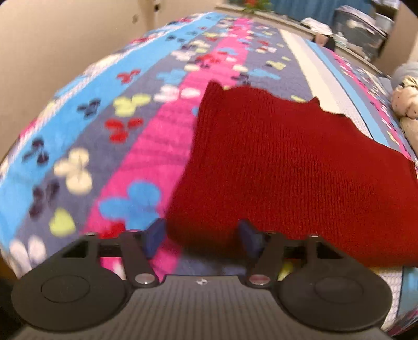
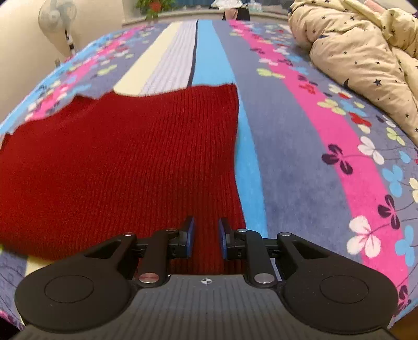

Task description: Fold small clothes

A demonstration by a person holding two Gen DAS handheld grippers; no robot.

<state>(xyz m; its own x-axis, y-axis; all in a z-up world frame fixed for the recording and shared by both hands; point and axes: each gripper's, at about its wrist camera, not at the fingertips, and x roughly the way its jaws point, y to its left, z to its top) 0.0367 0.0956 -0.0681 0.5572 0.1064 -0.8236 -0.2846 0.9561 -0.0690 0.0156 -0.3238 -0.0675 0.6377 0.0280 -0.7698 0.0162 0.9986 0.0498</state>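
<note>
A red knit garment lies spread flat on a striped, flower-patterned blanket. My left gripper is open, its blue-padded fingers straddling the garment's near left corner; the view is blurred. In the right wrist view the same garment fills the left half. My right gripper is open by a narrower gap, its pads either side of the garment's near right edge strip. I cannot tell whether the pads touch the cloth.
A cream star-print duvet is heaped at the far right of the bed. A standing fan is beyond the bed's far left. Boxes and clutter sit past the far end. A wall runs along the left.
</note>
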